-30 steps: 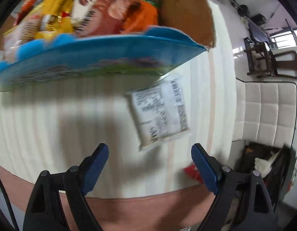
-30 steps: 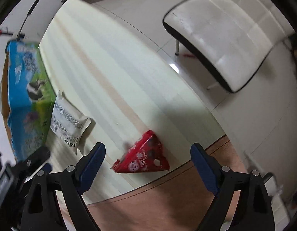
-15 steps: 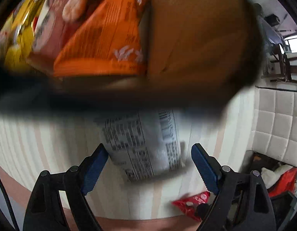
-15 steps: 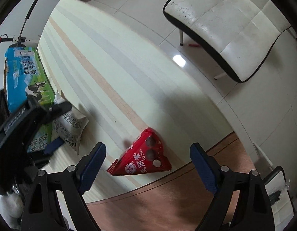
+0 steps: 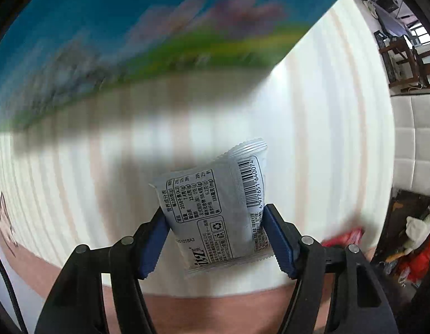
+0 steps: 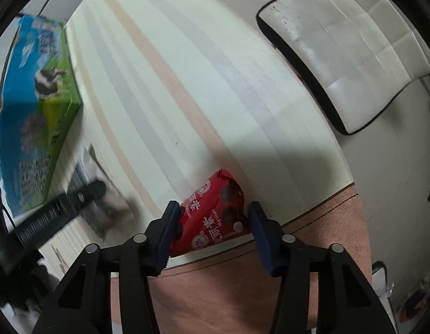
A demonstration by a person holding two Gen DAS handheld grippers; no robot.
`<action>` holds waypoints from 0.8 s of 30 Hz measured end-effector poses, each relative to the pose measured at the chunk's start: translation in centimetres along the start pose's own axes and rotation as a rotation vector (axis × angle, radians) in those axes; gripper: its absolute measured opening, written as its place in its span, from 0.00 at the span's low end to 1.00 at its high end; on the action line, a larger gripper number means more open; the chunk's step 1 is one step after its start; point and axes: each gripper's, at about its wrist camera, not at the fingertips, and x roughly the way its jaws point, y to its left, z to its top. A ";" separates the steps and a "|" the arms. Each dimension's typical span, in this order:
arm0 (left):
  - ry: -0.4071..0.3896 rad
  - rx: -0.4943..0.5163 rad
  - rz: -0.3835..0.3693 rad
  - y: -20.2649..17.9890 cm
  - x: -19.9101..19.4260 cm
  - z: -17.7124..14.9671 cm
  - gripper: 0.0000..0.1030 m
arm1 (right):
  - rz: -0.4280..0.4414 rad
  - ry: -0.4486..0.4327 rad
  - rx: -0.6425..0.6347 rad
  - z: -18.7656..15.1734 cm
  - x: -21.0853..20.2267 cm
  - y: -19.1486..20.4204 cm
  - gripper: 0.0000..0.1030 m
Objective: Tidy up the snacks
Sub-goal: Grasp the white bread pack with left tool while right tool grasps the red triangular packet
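Between your left gripper's (image 5: 216, 236) blue pads sits the white packet (image 5: 215, 208), clamped, long axis pointing toward the blue box (image 5: 131, 41), while your right gripper (image 6: 210, 232) looks closed on the red packet (image 6: 212, 217) at the table (image 6: 187, 83) edge.

L wrist cam looks fwd along its tongs (image 5: 215, 239), close over the striped tabletop (image 5: 312, 139). R wrist cam looks down, near the edge. Both share the blue box (image 6: 34, 97) & tabletop.
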 end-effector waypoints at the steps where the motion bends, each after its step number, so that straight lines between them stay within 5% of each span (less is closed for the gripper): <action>1: 0.007 -0.001 0.001 0.5 0.1 -0.7 0.63 | -0.005 -0.002 -0.010 -0.3 0.0 0.1 0.51; 6: 0.029 -0.031 -0.010 3.0 0.6 -3.4 0.65 | -0.015 0.013 -0.040 -1.3 0.4 0.5 0.54; 17: 0.056 -0.039 -0.041 5.5 1.2 -3.9 0.65 | -0.004 0.049 0.036 -1.9 1.4 0.8 0.67; 22: 0.035 -0.040 -0.063 3.8 1.2 -3.7 0.62 | -0.027 0.034 -0.002 -3.1 2.0 1.8 0.64; 24: 0.023 -0.039 -0.064 4.2 0.4 -3.7 0.58 | -0.041 0.004 -0.029 -3.7 2.0 2.5 0.53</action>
